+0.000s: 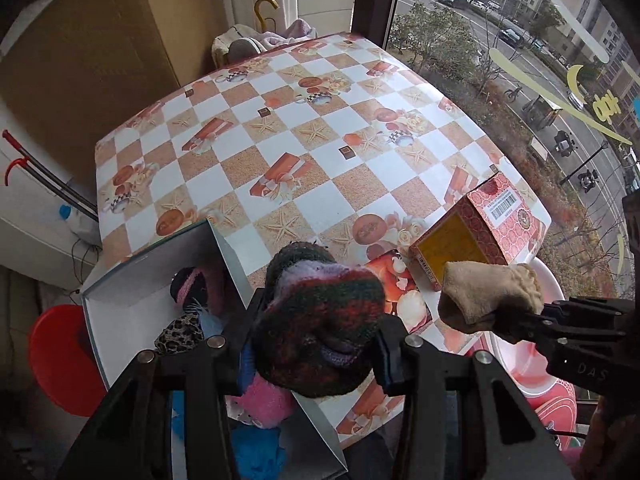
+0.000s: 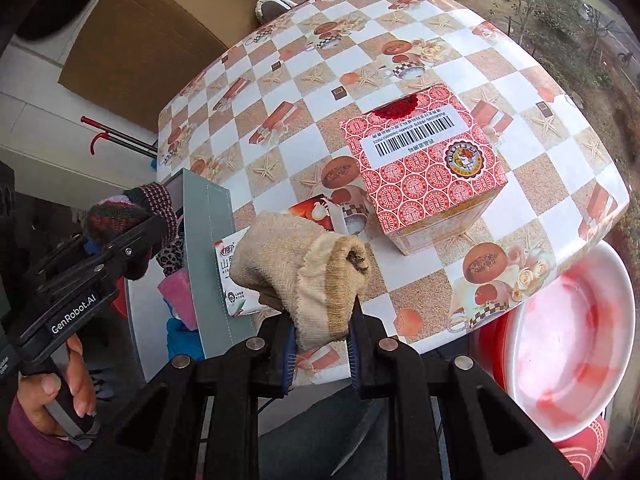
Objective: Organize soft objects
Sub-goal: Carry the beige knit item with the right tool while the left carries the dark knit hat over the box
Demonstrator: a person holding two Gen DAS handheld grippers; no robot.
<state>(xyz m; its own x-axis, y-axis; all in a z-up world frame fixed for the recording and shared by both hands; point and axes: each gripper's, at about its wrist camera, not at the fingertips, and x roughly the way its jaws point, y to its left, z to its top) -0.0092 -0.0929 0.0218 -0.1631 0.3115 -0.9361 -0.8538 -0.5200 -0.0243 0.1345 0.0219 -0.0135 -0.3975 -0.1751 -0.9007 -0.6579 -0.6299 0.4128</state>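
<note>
Both grippers loaded, held above table edge.
Left gripper (image 1: 316,340) pinches striped knit bundle (image 1: 320,320) over grey box (image 1: 224,248) (likely drop target); right gripper (image 2: 320,344) clamps beige sock (image 2: 308,276).

Left wrist view is looking steeply down from close above the near edge of the checkered table (image 1: 312,128), facing its far end and the window (image 1: 520,60). Right wrist view is looking down from the same near edge, further toward the red patterned box (image 2: 424,164), tilted. Both are sharing the table (image 2: 360,80), the box (image 1: 492,220), the grey bin (image 1: 224,248) at the near-left corner, and each other's gripper.
</note>
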